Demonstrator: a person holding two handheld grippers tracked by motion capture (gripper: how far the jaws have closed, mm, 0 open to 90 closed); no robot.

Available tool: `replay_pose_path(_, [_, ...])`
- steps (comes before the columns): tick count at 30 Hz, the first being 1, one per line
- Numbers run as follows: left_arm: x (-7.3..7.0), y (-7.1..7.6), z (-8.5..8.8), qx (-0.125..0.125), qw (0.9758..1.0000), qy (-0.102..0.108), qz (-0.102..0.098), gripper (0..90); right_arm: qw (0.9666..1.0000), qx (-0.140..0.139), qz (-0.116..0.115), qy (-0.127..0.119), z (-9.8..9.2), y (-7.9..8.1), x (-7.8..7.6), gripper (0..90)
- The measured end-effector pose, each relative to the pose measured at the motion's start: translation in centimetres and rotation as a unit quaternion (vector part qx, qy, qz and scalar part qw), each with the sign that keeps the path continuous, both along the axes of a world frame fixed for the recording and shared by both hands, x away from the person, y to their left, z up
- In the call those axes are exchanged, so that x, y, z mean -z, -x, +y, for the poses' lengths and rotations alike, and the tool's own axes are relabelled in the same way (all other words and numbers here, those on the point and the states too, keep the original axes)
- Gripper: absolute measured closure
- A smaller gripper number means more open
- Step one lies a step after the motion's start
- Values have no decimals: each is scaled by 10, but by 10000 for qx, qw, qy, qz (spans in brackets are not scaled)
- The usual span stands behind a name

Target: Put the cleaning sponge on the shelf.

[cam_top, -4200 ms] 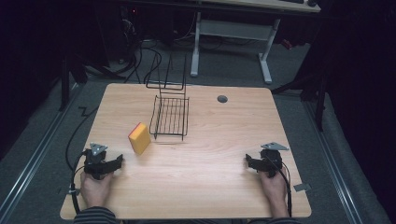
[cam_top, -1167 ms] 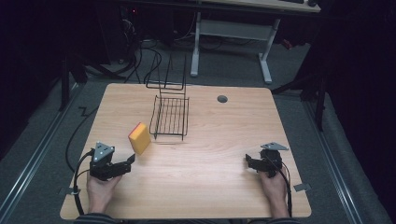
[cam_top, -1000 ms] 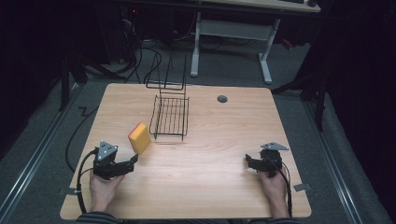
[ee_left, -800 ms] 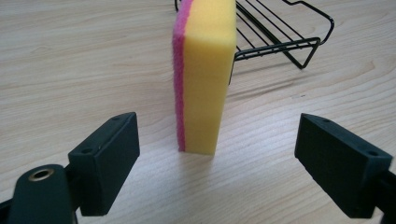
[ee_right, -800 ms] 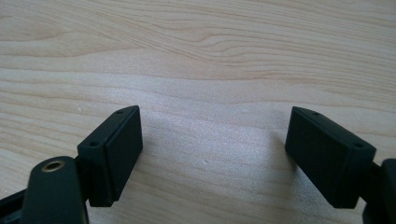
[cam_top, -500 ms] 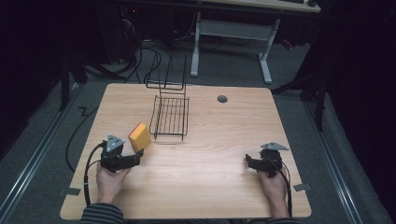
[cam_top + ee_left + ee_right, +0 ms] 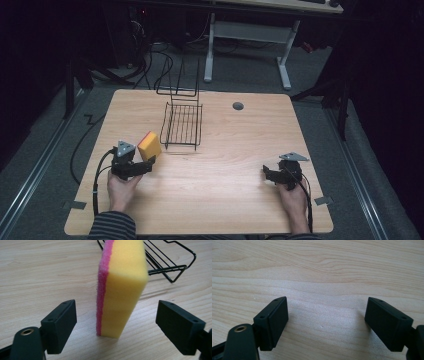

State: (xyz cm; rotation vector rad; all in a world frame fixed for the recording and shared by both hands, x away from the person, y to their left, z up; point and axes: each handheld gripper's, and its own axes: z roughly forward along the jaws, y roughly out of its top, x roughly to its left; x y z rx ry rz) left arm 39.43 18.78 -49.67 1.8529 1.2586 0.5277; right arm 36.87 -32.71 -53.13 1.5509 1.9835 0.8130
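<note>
We judge step in hand: approach for grasp on sponge. Left gripper (image 7: 115, 322) jaws wide apart, nothing between pads yet. Just ahead, centred on gap: yellow foam sponge with pink scouring layer (image 7: 122, 287), upright on edge on light wooden table (image 7: 37, 277). Beyond sponge: black wire rack (image 7: 167, 267). Next move calls for pushing forward, then closing on broad faces. Right gripper (image 7: 325, 322) apart, above bare wood. We read no writing, no labels.
</note>
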Motion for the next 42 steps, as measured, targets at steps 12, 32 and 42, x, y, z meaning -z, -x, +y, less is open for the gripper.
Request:
replay_pose_path(12, [9,-11,-2,-38,9999,120,62,278,10000,10,7,-3,0,0,0,190])
replay_pose_path(32, [18,-16,-4,127,9998,-14,145,534,10000,2,3,-1,0,0,0,190])
replay_pose_path(42, [17,-15,-3,127,9998,-14,138,605,10000,2,1,-1,0,0,0,191])
